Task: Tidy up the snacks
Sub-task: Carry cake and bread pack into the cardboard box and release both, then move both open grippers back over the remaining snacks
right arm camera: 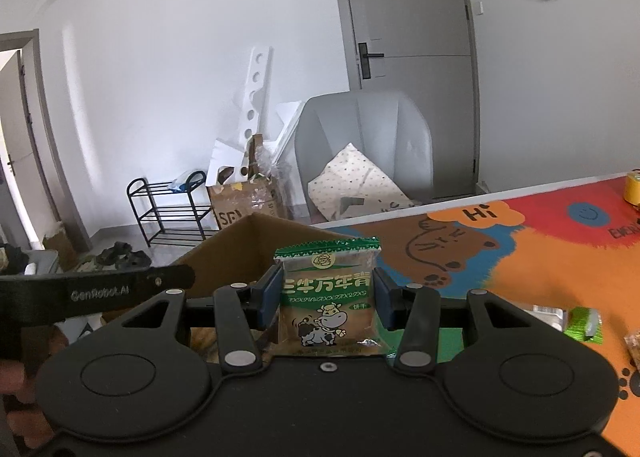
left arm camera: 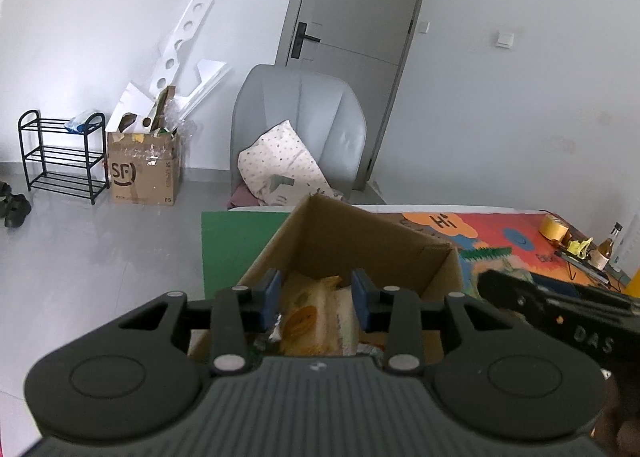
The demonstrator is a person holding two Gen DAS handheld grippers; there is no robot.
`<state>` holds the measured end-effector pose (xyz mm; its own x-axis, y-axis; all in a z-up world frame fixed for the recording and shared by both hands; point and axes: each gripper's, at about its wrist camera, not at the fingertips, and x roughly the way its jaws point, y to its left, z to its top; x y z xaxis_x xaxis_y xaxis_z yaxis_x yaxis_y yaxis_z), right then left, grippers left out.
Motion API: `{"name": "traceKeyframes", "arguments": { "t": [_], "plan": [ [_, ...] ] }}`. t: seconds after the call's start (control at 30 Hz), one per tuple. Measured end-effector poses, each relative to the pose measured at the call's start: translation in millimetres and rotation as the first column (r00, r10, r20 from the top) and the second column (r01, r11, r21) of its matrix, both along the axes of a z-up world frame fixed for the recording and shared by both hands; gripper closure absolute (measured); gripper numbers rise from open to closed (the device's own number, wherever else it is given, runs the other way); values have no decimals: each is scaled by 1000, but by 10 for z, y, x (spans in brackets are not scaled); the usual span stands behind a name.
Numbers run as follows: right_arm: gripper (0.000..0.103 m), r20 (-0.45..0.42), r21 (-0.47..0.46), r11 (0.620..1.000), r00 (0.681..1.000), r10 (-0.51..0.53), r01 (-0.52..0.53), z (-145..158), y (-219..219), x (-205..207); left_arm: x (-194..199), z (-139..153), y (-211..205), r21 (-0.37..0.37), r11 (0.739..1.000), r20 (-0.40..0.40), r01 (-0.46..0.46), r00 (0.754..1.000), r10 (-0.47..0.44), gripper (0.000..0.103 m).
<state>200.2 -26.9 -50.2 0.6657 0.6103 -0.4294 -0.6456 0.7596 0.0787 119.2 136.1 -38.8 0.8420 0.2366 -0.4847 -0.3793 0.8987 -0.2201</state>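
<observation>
Cardboard box (right arm camera: 240,253) stands open on the mat just ahead and to the left of the right gripper (right arm camera: 326,297), which pinches a green cow-print biscuit packet (right arm camera: 329,297) upright by its side edges. Dropping it in looks like a short leftward carry. The left gripper (left arm camera: 318,303) hovers over the box's packets, jaws parted, gripping nothing.
</observation>
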Motion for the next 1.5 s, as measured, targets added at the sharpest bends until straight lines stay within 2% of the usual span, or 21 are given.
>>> {"name": "traceKeyframes", "arguments": {
  "t": [0.17,0.23,0.27,0.43,0.53,0.57,0.77,0.97,1.5],
  "plan": [
    [57,3,7,1000,1000,13,-13,26,136,10,-68,-7,36,-14,1000,-2,6,1000,-6,62],
    [56,-1,27,999,1000,27,-27,38,154,19,-77,2,45,-15,1000,-3,5,1000,-5,56],
    [50,0,42,999,999,34,-34,45,145,22,-81,6,47,-13,1000,-3,3,1000,-3,54],
    [38,-5,48,999,1000,2,-1,43,45,11,-77,20,-12,10,1000,-1,-7,1000,7,27],
    [25,-18,47,998,999,-29,30,16,-48,10,-73,42,-87,27,1000,9,0,1000,0,20],
    [20,-19,48,998,999,-39,40,9,-84,1,-67,40,-108,30,1000,9,3,1000,-3,19],
    [7,-18,40,996,996,-85,86,-15,-323,-36,-20,42,-240,39,999,1,25,1000,-25,16],
    [0,-18,33,989,989,-144,144,-38,-559,-57,-7,62,-411,47,996,-6,70,998,-70,12],
    [0,-41,64,968,969,-242,245,-91,-1194,-45,137,79,-915,54,982,-9,179,984,-179,10]
  ]
}}
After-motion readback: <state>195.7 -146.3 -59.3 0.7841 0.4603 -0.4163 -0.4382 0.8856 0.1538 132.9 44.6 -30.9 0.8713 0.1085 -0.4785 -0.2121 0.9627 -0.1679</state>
